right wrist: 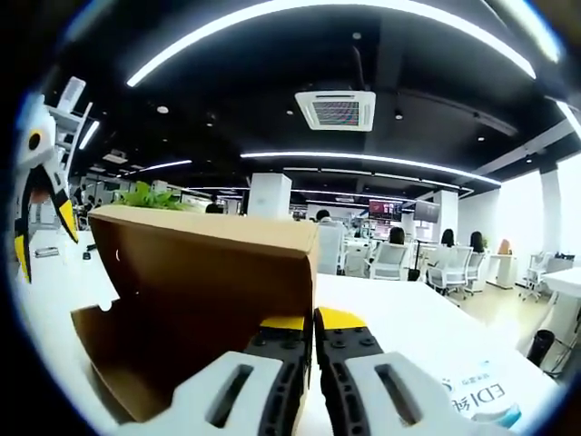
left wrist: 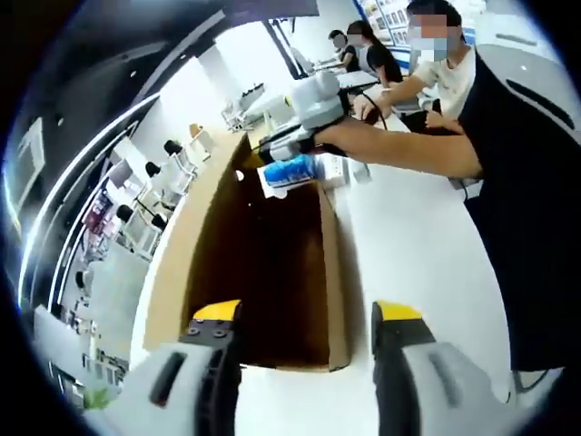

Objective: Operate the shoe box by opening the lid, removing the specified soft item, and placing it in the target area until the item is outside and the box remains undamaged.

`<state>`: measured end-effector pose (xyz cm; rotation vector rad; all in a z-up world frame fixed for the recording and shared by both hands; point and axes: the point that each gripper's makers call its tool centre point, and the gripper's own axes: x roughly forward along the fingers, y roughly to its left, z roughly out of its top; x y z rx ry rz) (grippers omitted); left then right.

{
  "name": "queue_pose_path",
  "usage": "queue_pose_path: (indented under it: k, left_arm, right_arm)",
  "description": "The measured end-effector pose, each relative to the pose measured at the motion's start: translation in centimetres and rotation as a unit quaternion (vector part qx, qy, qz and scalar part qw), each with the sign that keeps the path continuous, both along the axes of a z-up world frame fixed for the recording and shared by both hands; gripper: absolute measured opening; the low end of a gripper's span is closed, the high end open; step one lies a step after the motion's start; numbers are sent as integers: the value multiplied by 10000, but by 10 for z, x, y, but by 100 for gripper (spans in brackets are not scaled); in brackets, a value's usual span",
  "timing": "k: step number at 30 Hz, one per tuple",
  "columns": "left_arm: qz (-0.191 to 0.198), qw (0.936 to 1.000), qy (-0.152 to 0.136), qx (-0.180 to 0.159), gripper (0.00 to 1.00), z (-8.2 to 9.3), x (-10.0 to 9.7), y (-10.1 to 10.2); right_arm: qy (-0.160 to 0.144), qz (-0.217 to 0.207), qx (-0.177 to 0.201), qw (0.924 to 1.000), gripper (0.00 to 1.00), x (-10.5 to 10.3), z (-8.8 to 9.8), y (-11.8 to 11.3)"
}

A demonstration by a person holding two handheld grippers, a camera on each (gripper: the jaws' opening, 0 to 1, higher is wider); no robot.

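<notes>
The left claw (left wrist: 307, 320) is holding its two yellow-tipped jaws wide apart. The right claw (right wrist: 313, 329) is pressing its jaws together, and in the left gripper view it (left wrist: 277, 150) is extending at the end of the person's outstretched bare forearm (left wrist: 399, 145).

- left gripper (left wrist: 309, 313): grey-white moulded jaws w/ slot cut-outs, black inner faces, yellow tip caps
- right gripper (right wrist: 313, 320): same build; white slotted shells, black ribbed inners w/ small screws, yellow tips
- right gripper in left gripper view: white body, black cable trailing
- person (left wrist: 508, 182): dark vest over pale short-sleeve top
</notes>
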<state>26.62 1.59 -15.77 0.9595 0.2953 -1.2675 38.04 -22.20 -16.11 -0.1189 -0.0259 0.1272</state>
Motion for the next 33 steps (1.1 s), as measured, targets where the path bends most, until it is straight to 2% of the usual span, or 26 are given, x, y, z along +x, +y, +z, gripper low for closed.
queue_pose_path:
  k: [3, 5, 7, 9, 14, 18, 22, 26, 29, 33]
  left_arm:
    - [23, 9999, 71, -128, 58, 16, 2, -1]
    - [74, 9997, 171, -155, 58, 22, 5, 1]
    - [254, 9993, 198, -166, 60, 27, 14, 4]
    - [276, 9994, 153, -162, 62, 31, 20, 6]
    - [379, 9988, 249, -192, 63, 43, 42, 11]
    - [394, 9989, 234, 20, 62, 44, 56, 12]
    - [297, 9983, 483, 155, 61, 44, 60, 8]
    - [385, 9977, 427, 358, 61, 45, 73, 9]
    - [452, 9973, 422, 400, 58, 46, 78, 9]
    - [544, 9955, 675, 382, 58, 45, 72, 2]
  right_arm:
    - [-10, 1, 5, 10000, 1, -1, -1, 0]
    - [-8, 7, 18, 10000, 1, -1, -1, 0]
    - [-15, 4, -1, 10000, 1, -2, -1, 0]
    - [-21, 3, 7, 10000, 1, -2, -1, 0]
    - [-27, 9, 24, 10000, 1, -2, -1, 1]
    - [-22, 25, -1, 10000, 1, -3, -2, 1]
    - [-24, 26, -33, 10000, 1, -4, -2, 2]
    - [-41, 18, 5, 10000, 1, -6, -3, 2]
    - [-31, 22, 12, 10000, 1, -7, -4, 2]
    - [-23, 16, 7, 10000, 1, -7, -5, 3]
